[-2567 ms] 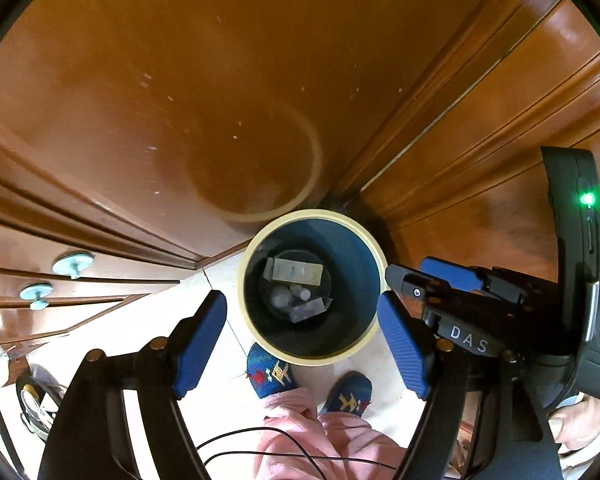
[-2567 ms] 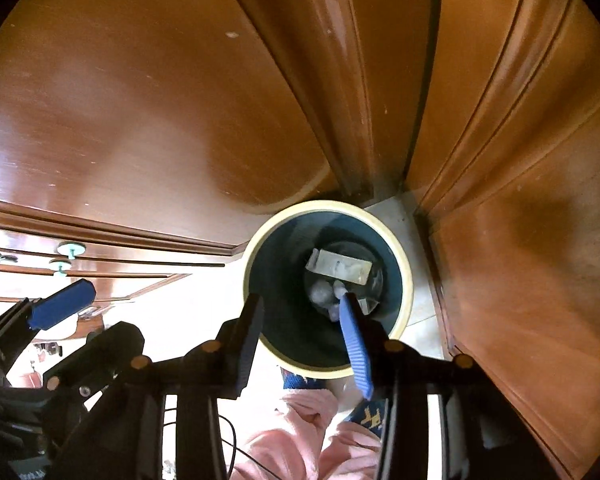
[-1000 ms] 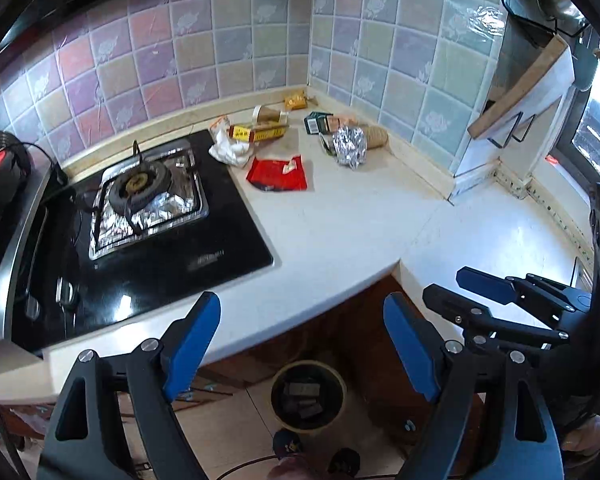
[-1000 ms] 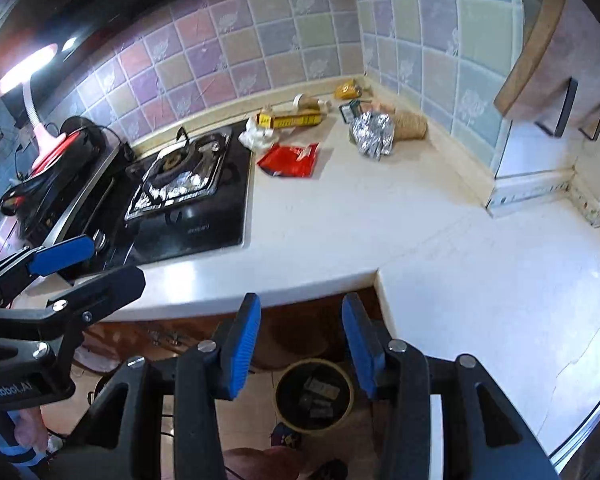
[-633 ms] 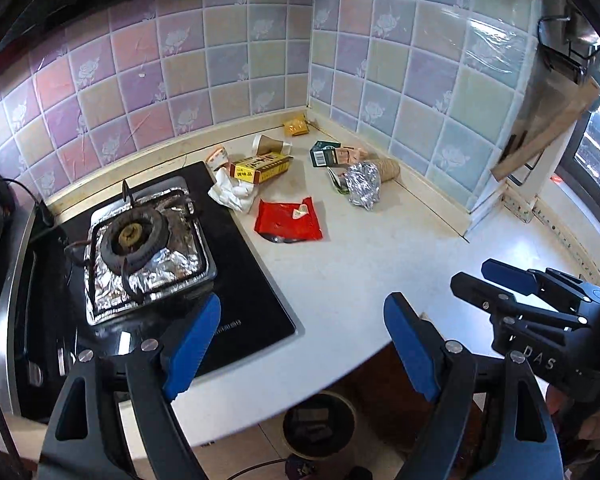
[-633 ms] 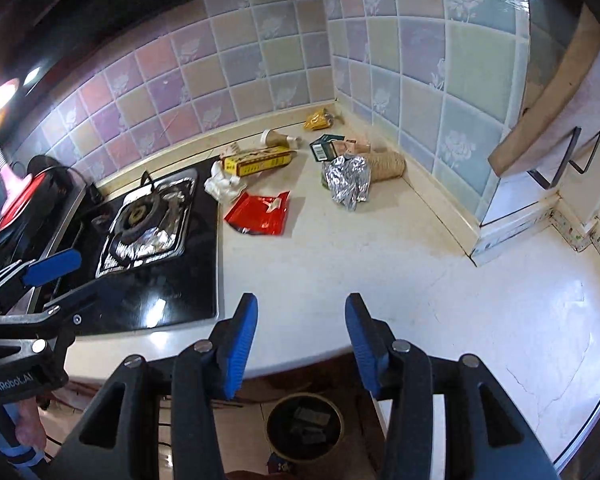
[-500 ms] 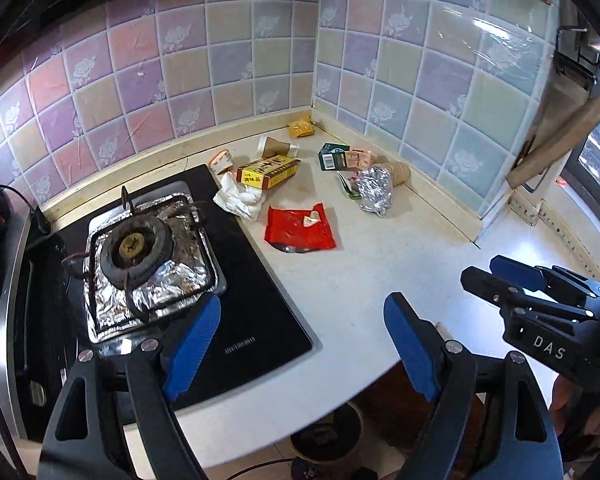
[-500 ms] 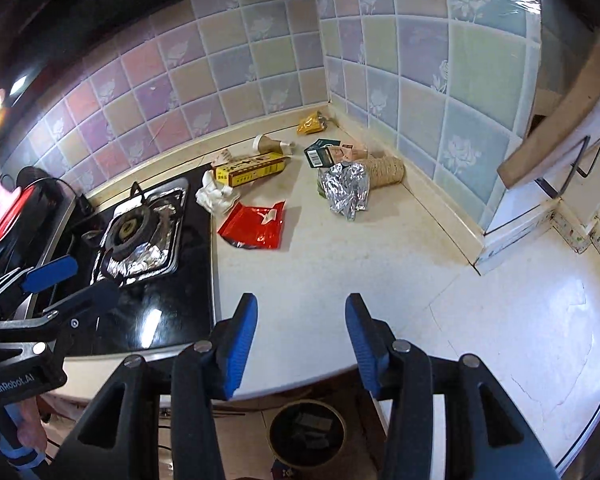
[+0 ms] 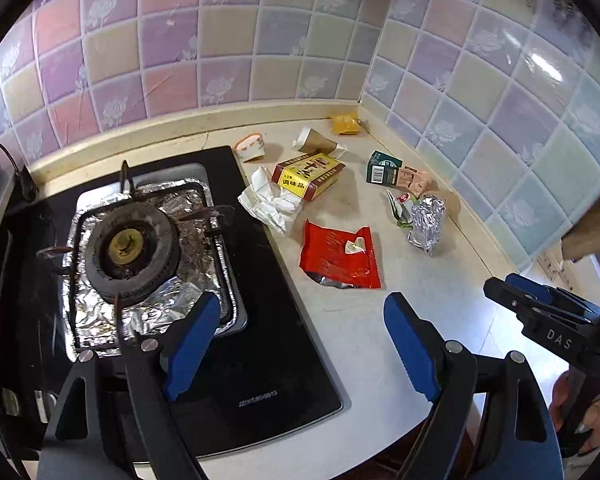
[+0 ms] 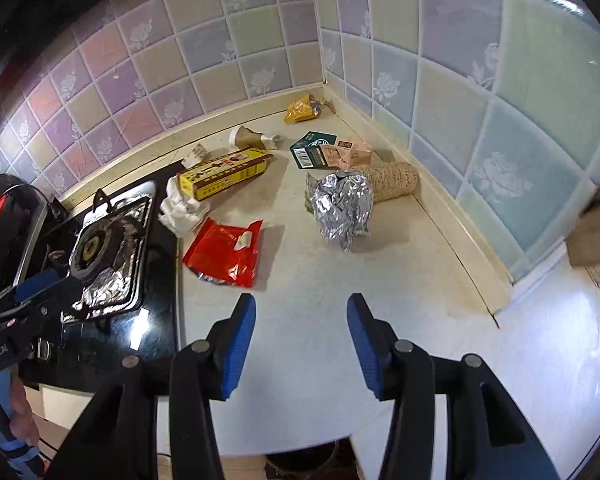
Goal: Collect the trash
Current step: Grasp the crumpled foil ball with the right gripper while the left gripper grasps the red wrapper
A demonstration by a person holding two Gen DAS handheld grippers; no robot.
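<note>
Trash lies in the counter's back corner: a red wrapper [image 9: 342, 256] [image 10: 226, 254], a crumpled foil ball [image 9: 427, 222] [image 10: 344, 208], a yellow and red box [image 9: 309, 175] [image 10: 224, 178], a white crumpled paper [image 9: 270, 202] [image 10: 182, 208], a green carton [image 9: 384, 168] [image 10: 312, 150], a pink carton [image 10: 350, 152], a yellow packet [image 9: 345, 123] [image 10: 301, 110] and a paper cup [image 9: 316, 144]. My left gripper [image 9: 300, 336] is open and empty above the counter's front, short of the red wrapper. My right gripper [image 10: 300, 336] is open and empty, nearer the foil ball.
A gas burner lined with foil [image 9: 132, 246] [image 10: 96, 244] sits in a black glass hob [image 9: 284, 364] at the left. A woven roll [image 10: 394, 180] lies by the tiled wall [image 9: 500, 92]. The bin's rim [image 10: 300, 462] shows below the counter edge.
Both grippers rose from over the floor bin to counter height and moved forward toward the trash in the corner. Both stayed open and empty.
</note>
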